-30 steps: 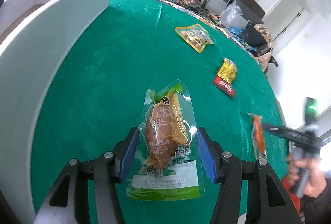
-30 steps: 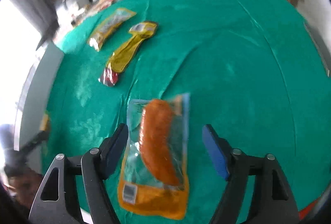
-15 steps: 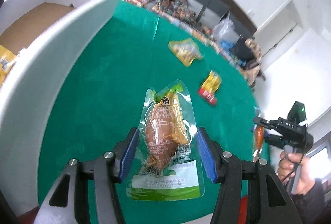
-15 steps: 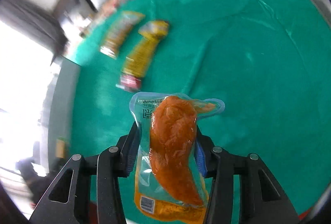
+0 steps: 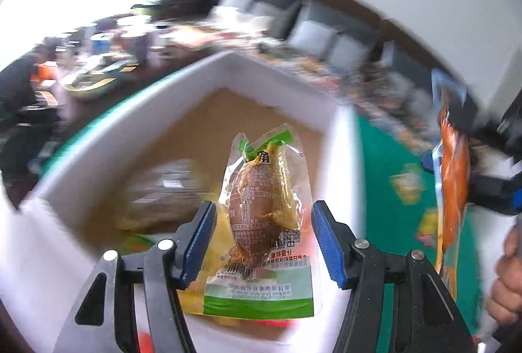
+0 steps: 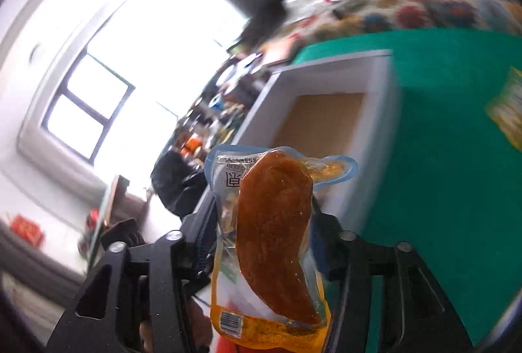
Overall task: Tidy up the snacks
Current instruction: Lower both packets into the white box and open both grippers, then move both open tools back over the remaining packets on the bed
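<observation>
My left view has the white box (image 5: 98, 163) filling the middle, with the left gripper (image 5: 262, 242) over it, jaws opening and blue pads clear of the green-edged snack pack (image 5: 264, 222) between them. At 3 o'clock my right gripper (image 6: 264, 242) carries the orange snack pack (image 6: 274, 242); jaws opening, pack between them, can't tell if pads grip, box at 1 o'clock on green cloth (image 6: 456, 124).
</observation>
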